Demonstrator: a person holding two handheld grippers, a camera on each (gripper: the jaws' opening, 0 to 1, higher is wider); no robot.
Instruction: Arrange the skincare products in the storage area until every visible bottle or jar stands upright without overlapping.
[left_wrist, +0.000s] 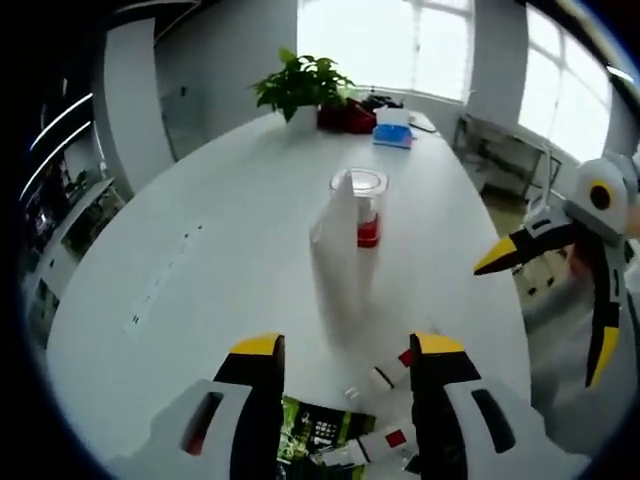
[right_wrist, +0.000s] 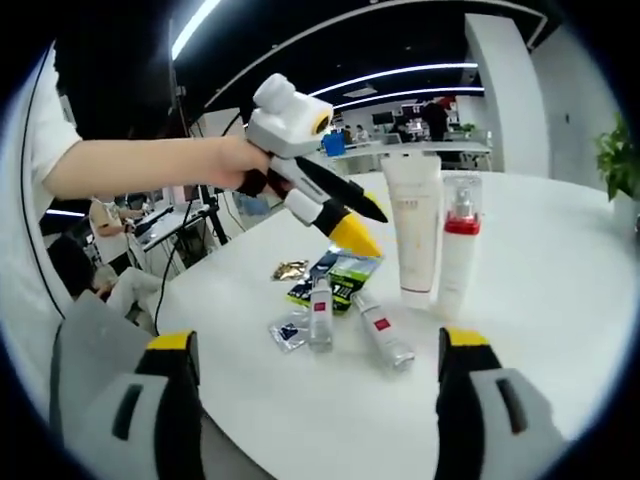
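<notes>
Both tools spread, holding nothing; white tube (right_wrist: 411, 225) and pump bottle (right_wrist: 457, 245) upright, two small bottles (right_wrist: 320, 313) lying on table (right_wrist: 540, 300)

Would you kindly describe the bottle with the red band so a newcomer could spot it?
On the white table, two tall containers stand upright together. Beside the plain white tube stands the clear pump bottle; unlike the tube, it has a red band.

table (right_wrist: 560, 300): smooth white, faint sheen | tall tube (right_wrist: 411, 225): matt white plastic | pump bottle (right_wrist: 459, 245): clear glossy plastic, red band | two small bottles (right_wrist: 320, 315): clear plastic, lying flat | sachets (right_wrist: 340, 272): shiny foil | left gripper (right_wrist: 362, 222): glossy plastic shell, yellow tips
</notes>
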